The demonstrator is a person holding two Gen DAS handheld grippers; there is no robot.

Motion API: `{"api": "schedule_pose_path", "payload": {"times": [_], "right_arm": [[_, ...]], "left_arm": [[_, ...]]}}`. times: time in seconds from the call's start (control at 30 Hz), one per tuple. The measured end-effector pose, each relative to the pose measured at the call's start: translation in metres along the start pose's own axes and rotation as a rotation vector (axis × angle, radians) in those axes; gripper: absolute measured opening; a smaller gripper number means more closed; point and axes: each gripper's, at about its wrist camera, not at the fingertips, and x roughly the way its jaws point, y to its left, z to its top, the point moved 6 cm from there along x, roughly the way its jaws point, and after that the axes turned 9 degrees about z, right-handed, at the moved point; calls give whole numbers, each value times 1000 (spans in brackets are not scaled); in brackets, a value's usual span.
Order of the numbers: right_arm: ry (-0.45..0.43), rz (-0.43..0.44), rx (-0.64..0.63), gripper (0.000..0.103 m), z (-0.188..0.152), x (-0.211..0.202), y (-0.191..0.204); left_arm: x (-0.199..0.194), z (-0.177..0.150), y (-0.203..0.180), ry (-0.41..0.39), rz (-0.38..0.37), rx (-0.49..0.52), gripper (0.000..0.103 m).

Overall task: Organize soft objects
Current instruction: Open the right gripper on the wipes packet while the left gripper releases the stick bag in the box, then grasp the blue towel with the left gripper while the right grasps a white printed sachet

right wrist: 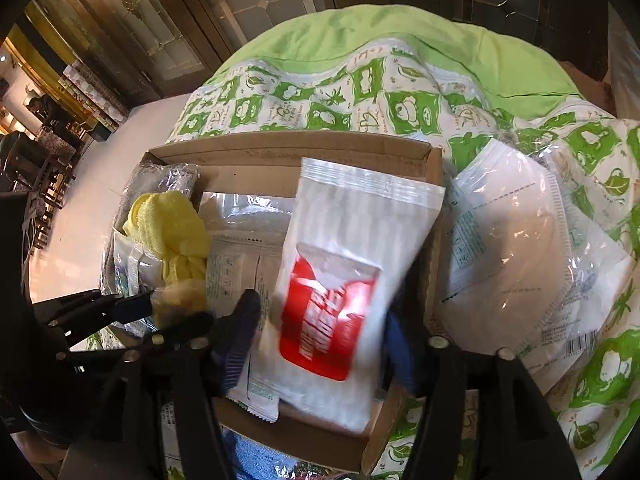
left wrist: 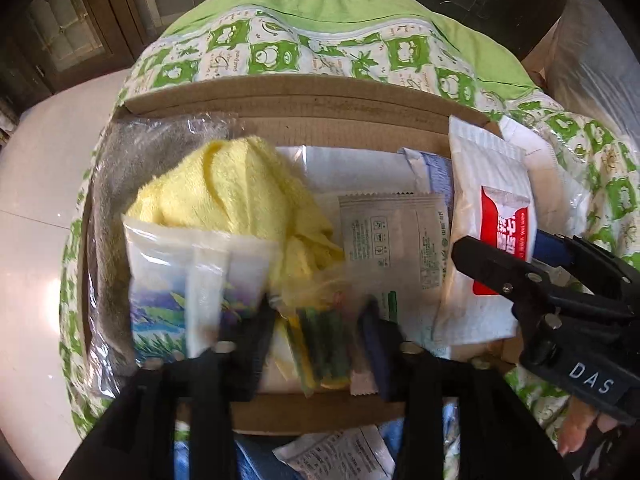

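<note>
An open cardboard box (left wrist: 280, 98) sits on a green frog-print quilt. It holds a yellow towel (left wrist: 228, 184), a scenery-print tissue pack (left wrist: 176, 284), a grey-green wipe sachet (left wrist: 390, 240) and other packets. My left gripper (left wrist: 320, 320) is open above a small clear bag of green and yellow pieces (left wrist: 320, 340) at the box's near edge. My right gripper (right wrist: 324, 320) is open, its fingers on either side of a white pack with a red label (right wrist: 332, 280) that leans in the box's right end; it also shows in the left wrist view (left wrist: 492, 216).
A clear-wrapped white face mask pack (right wrist: 520, 248) lies on the quilt (right wrist: 400, 52) right of the box. A grey item in clear plastic (left wrist: 120, 184) sits at the box's left side. A printed sachet (left wrist: 340, 456) lies before the box. Pale floor (left wrist: 36, 200) is at left.
</note>
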Motion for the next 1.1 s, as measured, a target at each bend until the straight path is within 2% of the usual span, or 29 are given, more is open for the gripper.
{"api": "schedule_pose_path", "payload": {"times": [0.23, 0.47, 0.6, 0.8, 1.1], "right_arm": [[-32, 32, 44, 67, -18, -21, -3], [-77, 27, 41, 70, -40, -48, 1], [-56, 59, 64, 70, -66, -53, 2], [-4, 64, 67, 70, -100, -52, 6], [37, 78, 72, 70, -127, -48, 11]], "left_arm": [[-26, -19, -1, -60, 55, 41, 72], [-53, -59, 15, -100, 49, 30, 74], [-59, -90, 36, -97, 33, -23, 74], [-52, -126, 47, -85, 20, -89, 74], [-52, -166, 52, -68, 4, -134, 74]]}}
